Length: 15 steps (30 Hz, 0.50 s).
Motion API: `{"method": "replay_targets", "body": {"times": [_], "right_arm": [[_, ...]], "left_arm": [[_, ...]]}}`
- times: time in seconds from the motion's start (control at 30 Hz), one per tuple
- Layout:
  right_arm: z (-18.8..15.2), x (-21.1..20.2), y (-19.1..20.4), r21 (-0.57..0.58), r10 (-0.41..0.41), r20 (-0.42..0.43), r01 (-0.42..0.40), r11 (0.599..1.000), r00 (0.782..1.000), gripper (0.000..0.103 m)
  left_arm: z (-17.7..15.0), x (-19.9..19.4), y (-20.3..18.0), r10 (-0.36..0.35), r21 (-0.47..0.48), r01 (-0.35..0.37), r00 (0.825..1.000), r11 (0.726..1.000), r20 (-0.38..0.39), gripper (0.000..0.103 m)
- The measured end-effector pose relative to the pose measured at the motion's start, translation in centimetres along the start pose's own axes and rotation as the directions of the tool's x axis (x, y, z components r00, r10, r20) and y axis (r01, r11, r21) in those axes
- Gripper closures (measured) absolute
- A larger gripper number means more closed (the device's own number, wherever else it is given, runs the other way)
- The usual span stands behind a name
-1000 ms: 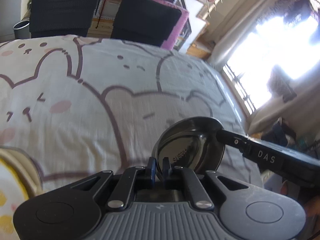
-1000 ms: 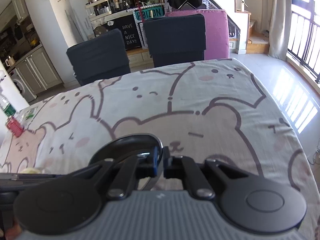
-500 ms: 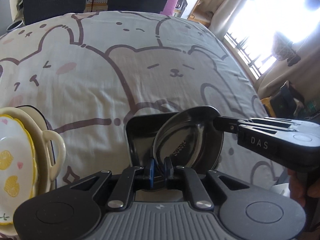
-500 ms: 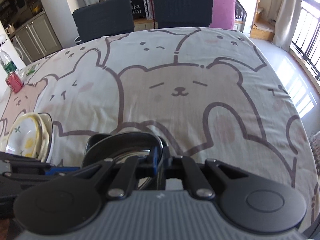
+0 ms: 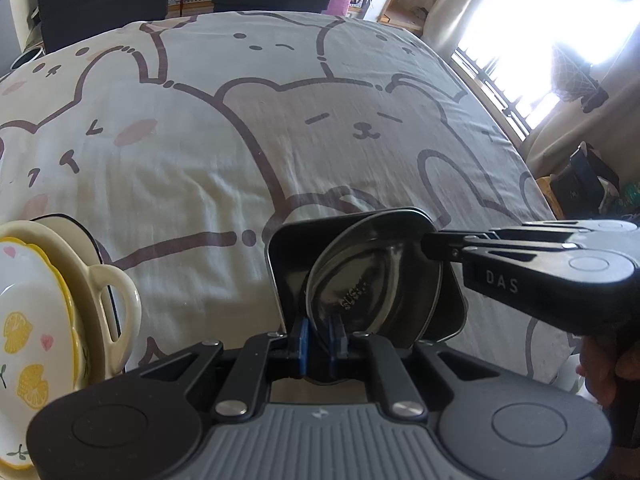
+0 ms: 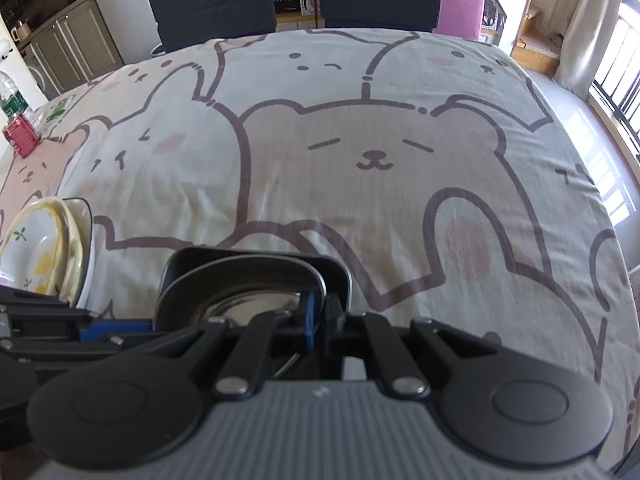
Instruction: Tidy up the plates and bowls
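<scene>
The left gripper [image 5: 319, 334] is clenched on the near rim of a shiny steel bowl [image 5: 370, 280], its blue pads pinching the thin edge. The right gripper [image 6: 318, 326] is clenched on the opposite rim of the same bowl [image 6: 252, 306]. Held between the two, the round, mirror-bright bowl is tilted and sits inside a black square tray [image 5: 288, 256] with rounded corners, near the tabletop's front edge. A stamp on the bowl's bottom is too blurred to read. The right gripper's arm bears "DAS". To the left, well apart, cream plates [image 5: 36, 312] painted with lemons and hearts are stacked, one with a loop handle. The bear-print tablecloth [image 5: 240, 140] beyond is wide open up to two dark chairs [image 6: 212, 4]; a sign behind them reads partly "NICE DAY!".
</scene>
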State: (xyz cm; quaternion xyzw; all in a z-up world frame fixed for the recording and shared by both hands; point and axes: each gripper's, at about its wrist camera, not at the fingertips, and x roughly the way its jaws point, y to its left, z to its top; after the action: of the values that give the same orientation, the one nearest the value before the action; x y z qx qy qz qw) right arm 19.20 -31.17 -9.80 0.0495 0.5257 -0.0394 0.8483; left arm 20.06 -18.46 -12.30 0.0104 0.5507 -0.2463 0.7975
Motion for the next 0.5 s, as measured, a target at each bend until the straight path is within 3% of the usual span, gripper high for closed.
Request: {"method": "replay_targets", "body": {"times": [0.4, 0.5], "right_arm": [[0.4, 1.4, 0.5, -0.026, -0.048, -0.042, 0.047, 0.999, 0.998, 0.095], [0.4, 1.5, 0.7, -0.047, -0.067, -0.042, 0.065, 0.997, 0.997, 0.093]], "left_arm": [[0.3, 1.0, 0.1, -0.001, 0.014, 0.001, 1.000, 1.000, -0.013, 0.091], [0.5, 1.0, 0.3, -0.016, -0.001, 0.016, 1.000, 1.000, -0.021, 0.086]]}}
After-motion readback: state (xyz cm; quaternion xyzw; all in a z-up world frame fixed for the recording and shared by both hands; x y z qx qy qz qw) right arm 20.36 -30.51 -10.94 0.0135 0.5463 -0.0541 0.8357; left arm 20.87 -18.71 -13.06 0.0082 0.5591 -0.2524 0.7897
